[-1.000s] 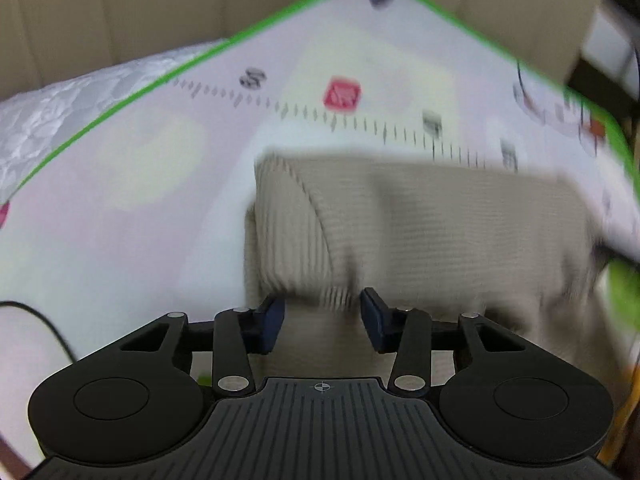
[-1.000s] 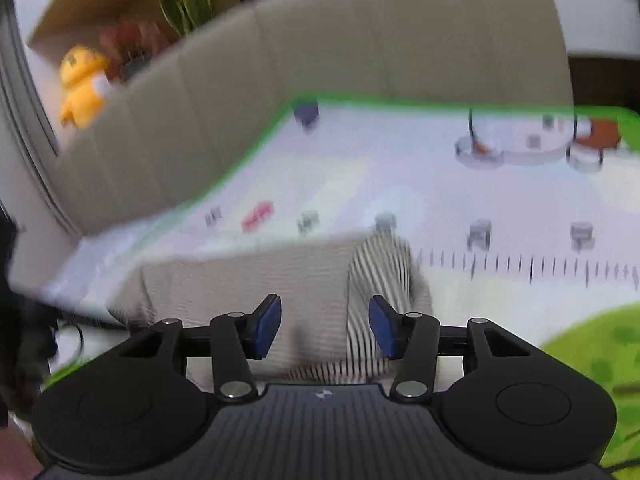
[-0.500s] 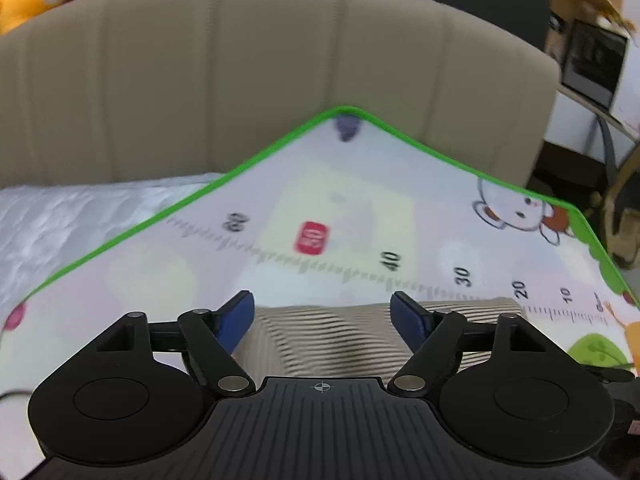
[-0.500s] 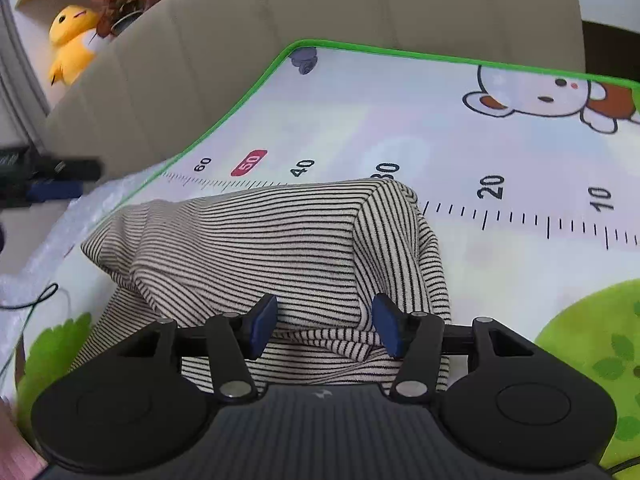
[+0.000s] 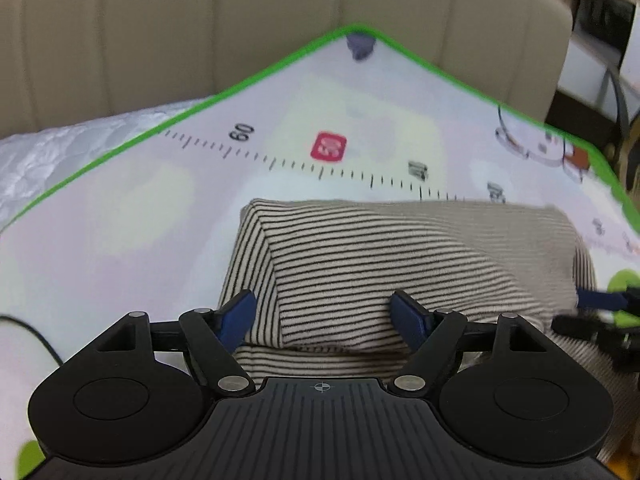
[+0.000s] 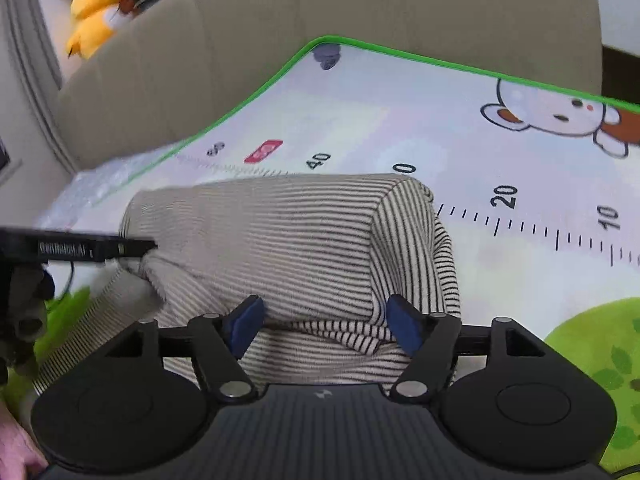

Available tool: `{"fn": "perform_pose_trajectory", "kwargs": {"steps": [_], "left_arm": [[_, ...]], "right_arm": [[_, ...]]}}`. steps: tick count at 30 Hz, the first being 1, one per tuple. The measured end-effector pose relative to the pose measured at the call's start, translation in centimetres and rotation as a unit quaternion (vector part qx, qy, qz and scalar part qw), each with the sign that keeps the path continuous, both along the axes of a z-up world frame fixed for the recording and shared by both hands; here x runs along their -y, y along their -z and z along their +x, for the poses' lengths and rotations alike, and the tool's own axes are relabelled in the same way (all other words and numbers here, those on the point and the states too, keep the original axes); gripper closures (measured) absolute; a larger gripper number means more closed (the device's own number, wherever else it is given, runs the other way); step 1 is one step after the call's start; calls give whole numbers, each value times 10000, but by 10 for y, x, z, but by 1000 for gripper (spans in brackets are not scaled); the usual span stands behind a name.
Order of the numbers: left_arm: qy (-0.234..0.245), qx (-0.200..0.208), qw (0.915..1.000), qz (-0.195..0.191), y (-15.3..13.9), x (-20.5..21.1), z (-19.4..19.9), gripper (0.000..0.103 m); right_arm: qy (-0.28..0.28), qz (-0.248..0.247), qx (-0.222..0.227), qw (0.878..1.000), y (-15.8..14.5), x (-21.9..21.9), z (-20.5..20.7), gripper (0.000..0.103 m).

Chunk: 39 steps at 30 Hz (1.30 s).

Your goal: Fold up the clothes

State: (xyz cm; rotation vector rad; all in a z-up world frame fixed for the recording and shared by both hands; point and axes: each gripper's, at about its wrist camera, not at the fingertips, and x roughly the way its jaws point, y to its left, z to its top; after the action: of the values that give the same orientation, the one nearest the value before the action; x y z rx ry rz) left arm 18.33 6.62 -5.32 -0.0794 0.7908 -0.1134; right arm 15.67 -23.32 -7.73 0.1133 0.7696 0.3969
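Striped garment (image 5: 384, 256) lying folded on play mat (image 5: 132, 216) | beige sofa back (image 6: 360, 4) behind | yellow plush (image 6: 90, 16) showing in right view only | left gripper (image 5: 324, 316) and right gripper (image 6: 326, 320) both hovering spread, pinching nothing.

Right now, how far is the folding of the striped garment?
Done: the striped garment lies doubled over on the play mat. In hand: the left hand-held gripper and right hand-held gripper are both open at its near edge, gripping nothing. Left: possibly another fold or smoothing.
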Motion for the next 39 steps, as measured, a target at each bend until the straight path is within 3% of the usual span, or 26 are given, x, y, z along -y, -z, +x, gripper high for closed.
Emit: {"fn": "perform_pose_trajectory", "kwargs": {"steps": [2, 4, 6, 7, 11, 14, 22, 24, 29, 35, 39], "left_arm": [[-97, 143, 9997, -152, -4, -5, -9, 25], [-139, 283, 9992, -250, -17, -13, -17, 22], [-267, 481, 9975, -437, -31, -30, -23, 11], [-397, 538, 9961, -580, -34, -39, -23, 11], [-953, 269, 9838, -1493, -26, -64, -8, 11], [-786, 163, 9865, -1427, -20, -54, 9, 11], [-315, -16, 9961, -825, 5, -20, 34, 12], [-311, 57, 9971, -688, 6, -17, 36, 19], [-167, 248, 9982, -514, 1, -12, 35, 46], [-174, 401, 9976, -542, -16, -14, 19, 69], [-122, 576, 9968, -546, -40, -13, -2, 72]], "right_arm": [[67, 1, -61, 10000, -6, 1, -5, 34], [299, 595, -120, 9977, -20, 17, -8, 34], [655, 1141, -31, 9913, -34, 39, -12, 34], [837, 1404, -49, 9865, -38, 50, -12, 34], [1243, 2244, -815, 9631, -26, 73, -5, 37], [1341, 2646, -1417, 9444, -13, 77, -2, 37], [1346, 1907, -1428, 9618, 0, 44, 33, 37], [1266, 1520, -1251, 9722, 0, 33, 45, 37], [951, 823, -879, 9882, -9, 6, 59, 74], [903, 973, -814, 9878, -29, 10, 52, 81], [777, 1171, -645, 9880, -56, 18, 39, 82]]}}
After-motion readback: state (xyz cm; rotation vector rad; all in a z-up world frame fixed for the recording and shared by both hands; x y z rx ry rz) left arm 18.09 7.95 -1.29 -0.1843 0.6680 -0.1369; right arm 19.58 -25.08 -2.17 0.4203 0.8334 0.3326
